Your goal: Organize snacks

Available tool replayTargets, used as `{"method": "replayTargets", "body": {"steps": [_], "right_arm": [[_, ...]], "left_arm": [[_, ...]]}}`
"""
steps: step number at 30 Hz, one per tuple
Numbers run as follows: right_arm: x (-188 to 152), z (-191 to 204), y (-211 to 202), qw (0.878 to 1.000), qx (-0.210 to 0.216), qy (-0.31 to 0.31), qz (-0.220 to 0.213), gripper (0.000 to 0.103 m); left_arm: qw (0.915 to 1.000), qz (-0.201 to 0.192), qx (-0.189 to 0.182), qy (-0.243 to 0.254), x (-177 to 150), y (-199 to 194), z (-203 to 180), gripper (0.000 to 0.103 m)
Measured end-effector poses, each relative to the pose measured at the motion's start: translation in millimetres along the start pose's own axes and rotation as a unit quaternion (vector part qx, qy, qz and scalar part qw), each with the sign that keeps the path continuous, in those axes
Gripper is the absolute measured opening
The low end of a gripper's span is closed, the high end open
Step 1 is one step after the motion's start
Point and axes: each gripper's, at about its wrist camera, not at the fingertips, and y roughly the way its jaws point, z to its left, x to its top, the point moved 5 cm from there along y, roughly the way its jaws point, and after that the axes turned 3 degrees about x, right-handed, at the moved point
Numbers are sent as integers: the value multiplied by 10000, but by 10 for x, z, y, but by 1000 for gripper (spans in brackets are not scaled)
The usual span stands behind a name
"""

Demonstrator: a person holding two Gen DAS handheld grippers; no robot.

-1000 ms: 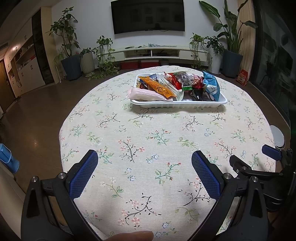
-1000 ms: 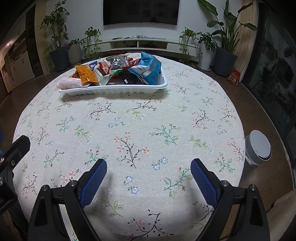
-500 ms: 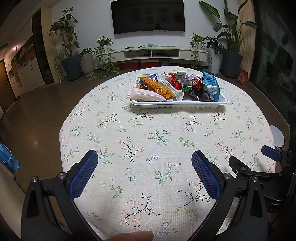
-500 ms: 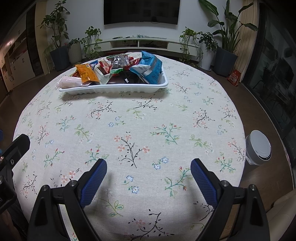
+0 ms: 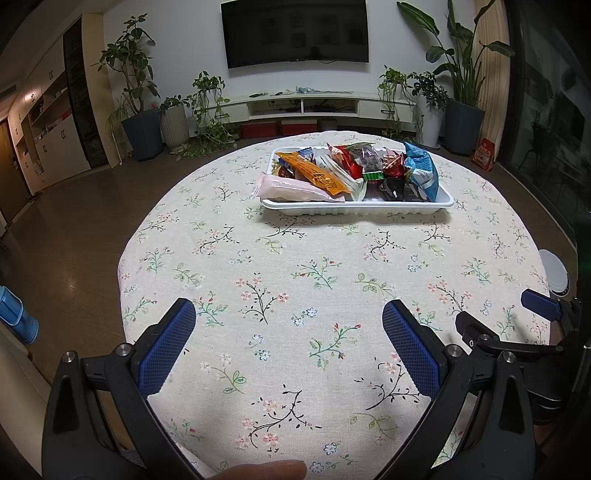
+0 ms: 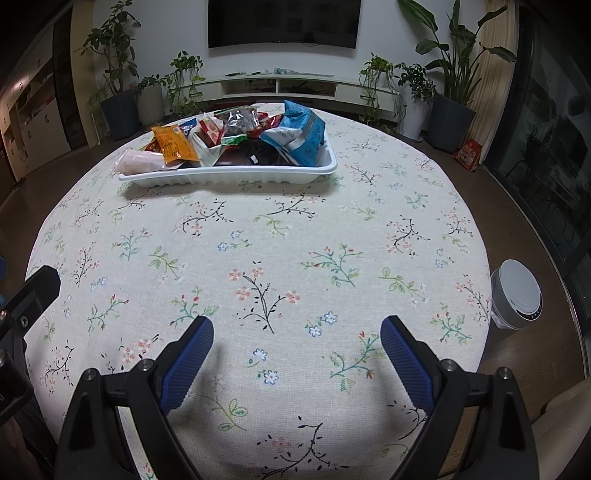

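Observation:
A white tray (image 5: 354,208) (image 6: 229,174) heaped with snack packets sits at the far side of a round table with a floral cloth. On top lie a pink packet (image 5: 291,189), an orange packet (image 5: 314,173) (image 6: 173,146) and a blue bag (image 5: 421,170) (image 6: 301,131). My left gripper (image 5: 290,345) hovers open over the near part of the table, nothing between its blue pads. My right gripper (image 6: 297,354) is likewise open and empty, well short of the tray. The right gripper's tip (image 5: 541,304) shows at the right of the left wrist view.
A white round bin (image 6: 517,293) stands on the floor by the table's right edge. A blue object (image 5: 14,314) sits on the floor at left. Potted plants (image 5: 140,110), a TV (image 5: 297,31) and a low cabinet (image 5: 306,107) line the far wall. A fingertip (image 5: 266,470) shows at the bottom.
The right wrist view has crept slightly forward, so the tray sits a little lower and nearer. Both grippers stay open; the snacks have not moved.

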Motion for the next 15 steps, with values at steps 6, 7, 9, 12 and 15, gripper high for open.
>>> {"method": "replayTargets", "body": {"steps": [6, 7, 9, 12, 15], "right_arm": [[3, 2, 0, 10000, -9, -8, 4, 94], [10, 2, 1, 10000, -7, -6, 5, 94], [3, 3, 0, 10000, -5, -8, 7, 94], [12, 4, 0, 10000, -8, -8, 8, 94], [4, 4, -4, 10000, -10, -9, 7, 94]], "left_arm": [[10000, -2, 0, 7, 5, 9, -1, 103], [10000, -1, -3, 4, 4, 4, 0, 103], [10000, 1, -1, 5, 6, 4, -2, 103], [10000, -1, -1, 3, 6, 6, 0, 103], [10000, -9, 6, 0, 5, 2, 1, 103]]}}
